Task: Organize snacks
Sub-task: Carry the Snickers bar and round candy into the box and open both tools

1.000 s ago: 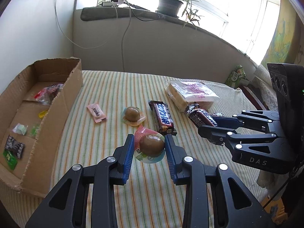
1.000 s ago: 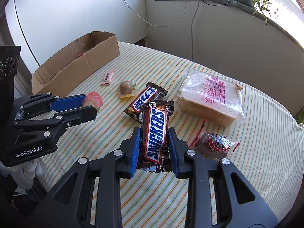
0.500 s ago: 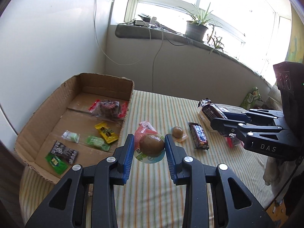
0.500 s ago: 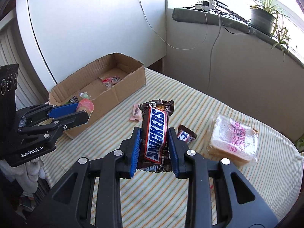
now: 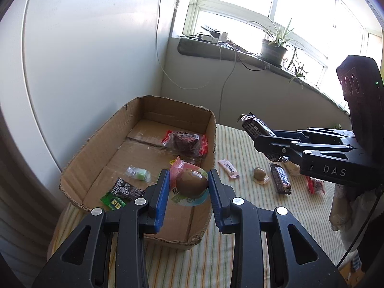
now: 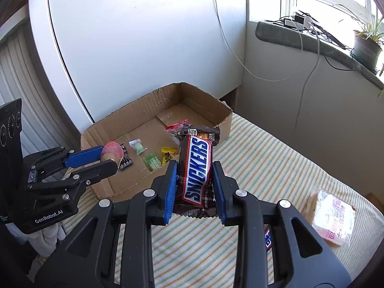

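Left gripper point(image 5: 187, 187): closed on egg snack point(image 5: 192, 183), brown egg squarely between blue pads, wrapper sticking out front and below; held above box point(image 5: 96, 144), near its right wall.
Right gripper point(image 6: 195, 172): closed on Snickers point(image 6: 196, 168), bar lengthwise between pads, top end poking past tips; up off the table point(image 6: 276, 158), just right of box.
Box: open cardboard, holds small wrapped candies and red packet point(image 5: 184, 141).
Table: striped cloth; pink candy point(image 5: 229, 168), second egg snack point(image 5: 259, 174), dark bar point(image 5: 280, 178), bread bag point(image 6: 332, 218) lying loose.
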`<state>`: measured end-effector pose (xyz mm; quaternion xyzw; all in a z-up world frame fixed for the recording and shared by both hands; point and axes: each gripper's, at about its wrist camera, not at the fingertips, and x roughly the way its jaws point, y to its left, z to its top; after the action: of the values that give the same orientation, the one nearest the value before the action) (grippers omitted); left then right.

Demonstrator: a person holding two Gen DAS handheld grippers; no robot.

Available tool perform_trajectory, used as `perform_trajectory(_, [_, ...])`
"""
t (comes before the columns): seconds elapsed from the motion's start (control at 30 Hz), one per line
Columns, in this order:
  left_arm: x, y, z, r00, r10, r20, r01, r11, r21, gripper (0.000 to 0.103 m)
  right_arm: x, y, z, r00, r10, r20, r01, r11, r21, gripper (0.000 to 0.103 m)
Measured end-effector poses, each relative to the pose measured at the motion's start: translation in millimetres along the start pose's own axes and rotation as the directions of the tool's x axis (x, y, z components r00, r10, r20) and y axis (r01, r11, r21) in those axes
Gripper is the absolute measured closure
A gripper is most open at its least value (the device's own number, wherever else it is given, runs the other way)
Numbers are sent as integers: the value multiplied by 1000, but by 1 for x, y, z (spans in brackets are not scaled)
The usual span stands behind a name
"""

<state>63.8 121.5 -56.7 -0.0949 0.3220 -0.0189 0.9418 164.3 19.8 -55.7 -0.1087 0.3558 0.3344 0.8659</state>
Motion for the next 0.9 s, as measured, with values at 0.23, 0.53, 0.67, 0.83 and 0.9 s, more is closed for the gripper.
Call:
perform_trajectory(0.23, [1, 12, -2, 1000, 9, -5, -9, 1000, -18, 72, 23, 23, 15, 999, 44, -12, -44, 998, -33, 74])
perform_trajectory(0.53, [5, 21, -2, 1000, 16, -11, -17, 999, -30, 72, 51, 37, 25, 996, 72, -44, -75, 996, -54, 74])
perform_trajectory(0.67, [7, 23, -2, 1000, 19, -17, -19, 999, -31, 72, 60, 39, 26, 995, 81, -57, -84, 995, -51, 74])
perform_trajectory(0.83, [11, 22, -2, 1000, 17, -25, -18, 1000, -26, 72, 71, 39, 28, 994, 86, -73, -90, 995, -50, 74])
perform_trajectory(0.9, [12, 22, -2, 999, 18, -26, -19, 1000, -25, 72, 74, 38, 28, 993, 90, -76, -93, 995, -47, 74])
